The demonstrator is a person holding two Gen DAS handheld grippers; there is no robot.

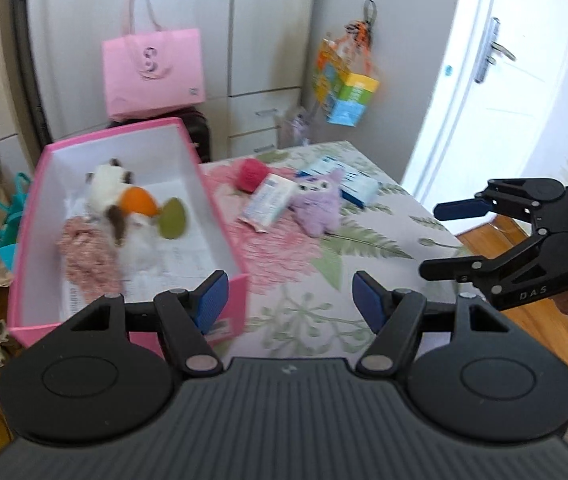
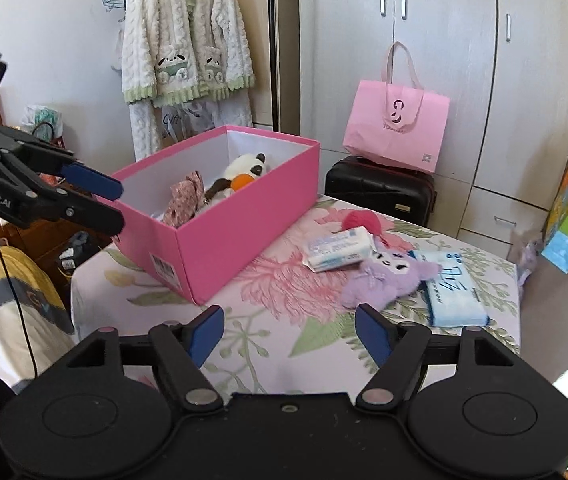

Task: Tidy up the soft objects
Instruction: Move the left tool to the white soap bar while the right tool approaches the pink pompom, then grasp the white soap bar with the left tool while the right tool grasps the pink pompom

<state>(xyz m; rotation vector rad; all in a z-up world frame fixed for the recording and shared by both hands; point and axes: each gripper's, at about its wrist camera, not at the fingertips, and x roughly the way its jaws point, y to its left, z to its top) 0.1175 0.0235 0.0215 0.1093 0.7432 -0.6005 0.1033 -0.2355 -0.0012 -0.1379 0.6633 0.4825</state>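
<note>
1. Pink box (image 2: 220, 216) stands open at the near-left part of the floral-covered table (image 2: 284, 344). Inside it: a white-and-black plush (image 2: 246, 166), an orange ball (image 2: 241, 182), a pinkish knitted piece (image 2: 184, 198); the left wrist view adds a green egg-shaped toy (image 1: 172, 218) beside the ball.
2. Soft items still outside, all right of the box on the cloth: purple plush (image 2: 384, 280) nearest, touching the blue tissue pack (image 2: 454, 292) at its far side; white tissue pack (image 2: 338, 250) between plush and box; red yarn ball (image 2: 358, 220) behind that pack.
3. Right gripper (image 2: 288, 334): jaws apart, nothing between them, hovering over bare cloth just short of the purple plush.
4. Left gripper (image 1: 288, 300): jaws apart, empty, over the table edge at the near right corner of the box.
5. Judgement: sorting partly done; step in hand looks like a reach for the next item, probably the purple plush.
6. Next move calls for advancing the right gripper, straddling the plush body, clamping firmly on soft pile without catching the tissue pack.
7. Beyond the box: pink bag (image 2: 398, 132) on a black suitcase (image 2: 380, 188).
</note>
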